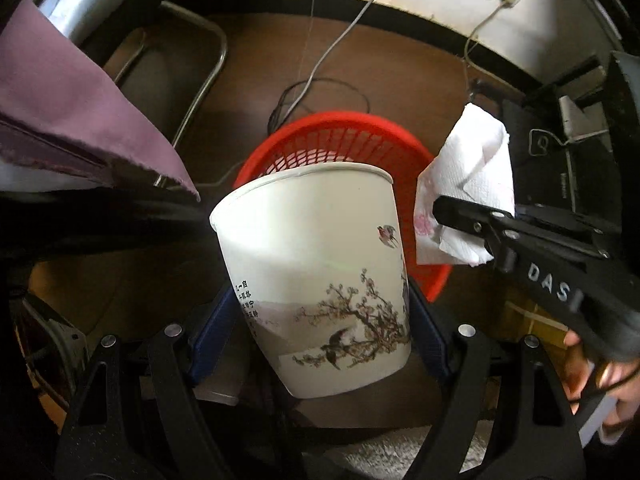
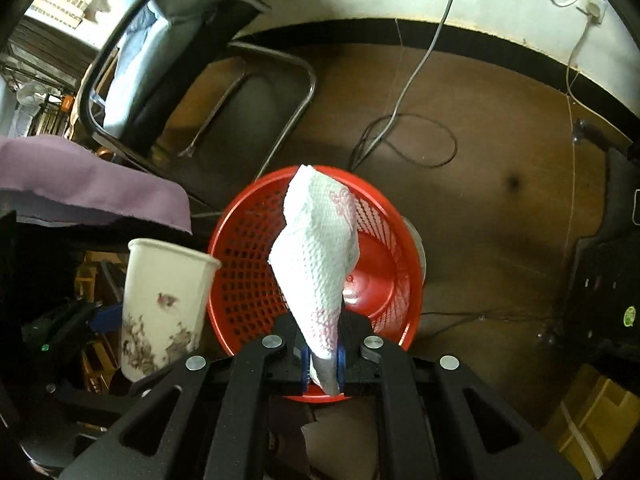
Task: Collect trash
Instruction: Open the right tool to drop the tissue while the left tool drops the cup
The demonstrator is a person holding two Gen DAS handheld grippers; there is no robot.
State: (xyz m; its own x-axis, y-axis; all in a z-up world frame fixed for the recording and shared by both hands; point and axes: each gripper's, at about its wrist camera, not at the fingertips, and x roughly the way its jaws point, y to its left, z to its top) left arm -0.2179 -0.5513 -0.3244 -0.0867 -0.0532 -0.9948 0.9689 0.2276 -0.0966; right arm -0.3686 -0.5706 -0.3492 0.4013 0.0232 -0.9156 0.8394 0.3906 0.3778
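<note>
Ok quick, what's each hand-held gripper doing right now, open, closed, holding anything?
Left hand-held gripper: closed on the paper cup, above the red basket.
Right hand-held gripper: closed on the paper towel, over the same basket.

One red basket (image 2: 248, 280); above it one paper cup (image 1: 316, 276) and one paper towel (image 2: 320, 264); behind it one chair (image 2: 168, 60).

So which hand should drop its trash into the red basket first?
Right. Its fingers hold the paper towel directly over the red basket's opening. The left gripper's paper cup looks nearer the basket's rim, so it likely needs shifting.
</note>
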